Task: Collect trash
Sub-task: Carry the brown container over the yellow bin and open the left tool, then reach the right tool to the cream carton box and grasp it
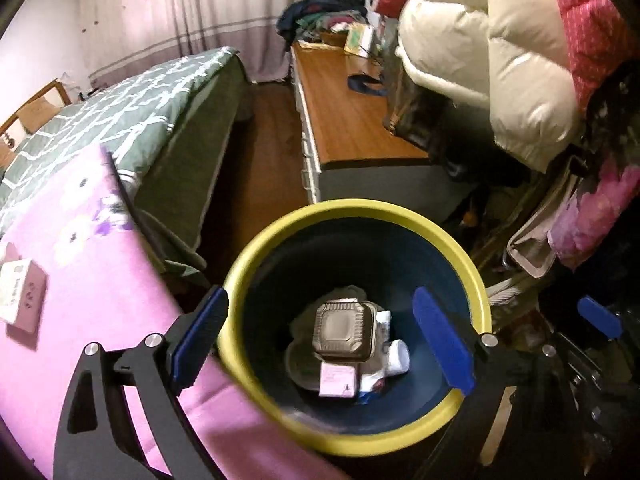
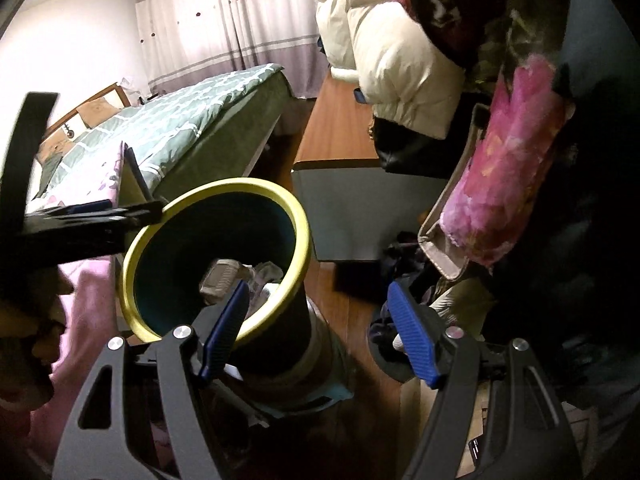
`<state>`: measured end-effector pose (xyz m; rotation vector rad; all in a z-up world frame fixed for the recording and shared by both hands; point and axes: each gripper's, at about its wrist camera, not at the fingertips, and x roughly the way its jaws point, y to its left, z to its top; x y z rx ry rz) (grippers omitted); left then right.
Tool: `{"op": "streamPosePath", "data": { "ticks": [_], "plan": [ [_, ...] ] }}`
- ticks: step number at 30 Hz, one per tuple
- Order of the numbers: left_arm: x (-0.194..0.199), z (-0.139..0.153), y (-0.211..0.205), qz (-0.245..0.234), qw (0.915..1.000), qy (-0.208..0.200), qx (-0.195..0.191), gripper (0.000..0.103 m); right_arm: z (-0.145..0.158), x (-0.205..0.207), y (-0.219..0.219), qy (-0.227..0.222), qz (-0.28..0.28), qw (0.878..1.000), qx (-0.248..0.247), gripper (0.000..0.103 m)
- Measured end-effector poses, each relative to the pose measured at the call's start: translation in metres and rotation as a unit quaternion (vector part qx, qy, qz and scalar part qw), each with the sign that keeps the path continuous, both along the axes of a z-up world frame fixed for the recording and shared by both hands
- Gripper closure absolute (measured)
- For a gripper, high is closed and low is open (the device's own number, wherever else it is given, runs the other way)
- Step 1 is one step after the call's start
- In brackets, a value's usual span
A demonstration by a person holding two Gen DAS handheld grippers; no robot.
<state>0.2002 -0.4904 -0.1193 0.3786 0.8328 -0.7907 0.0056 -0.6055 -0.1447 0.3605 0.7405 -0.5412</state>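
Both claws are wide and empty: left claw [image 1: 324, 338] hovers over the bin [image 1: 360, 210], right claw [image 2: 320, 328] beside it. Remaining trash is the small white box [image 1: 20, 294] on the pink tabletop [image 1: 100, 240]. Probably light, stiff card; pinch its short sides.

Green quilted bed [image 1: 132, 112] w/ curtains [image 1: 192, 12] behind – wooden dresser [image 1: 348, 120] beside.

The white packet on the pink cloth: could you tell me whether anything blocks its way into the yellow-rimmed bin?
Nothing visible does: the white packet lies in the open, and the yellow-rimmed bin beside the pink cloth has no lid.
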Motion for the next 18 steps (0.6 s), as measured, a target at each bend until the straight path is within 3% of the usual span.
{"op": "streamPosePath", "data": {
  "ticks": [7,14,18],
  "plan": [
    [0.016,0.041,0.100,0.073,0.9955,-0.027,-0.054,0.010,0.003,0.027,0.019,-0.005,0.034,0.999,0.007,0.035],
    [0.045,0.059,0.245,0.210,0.9724,-0.075,-0.067,0.008,0.021,0.085,0.068,-0.020,0.116,0.993,0.011,0.035],
    [0.072,0.053,0.327,0.294,0.9507,-0.081,-0.059,0.008,0.035,0.137,0.116,-0.021,0.176,0.984,-0.002,0.035]
  ]
}}
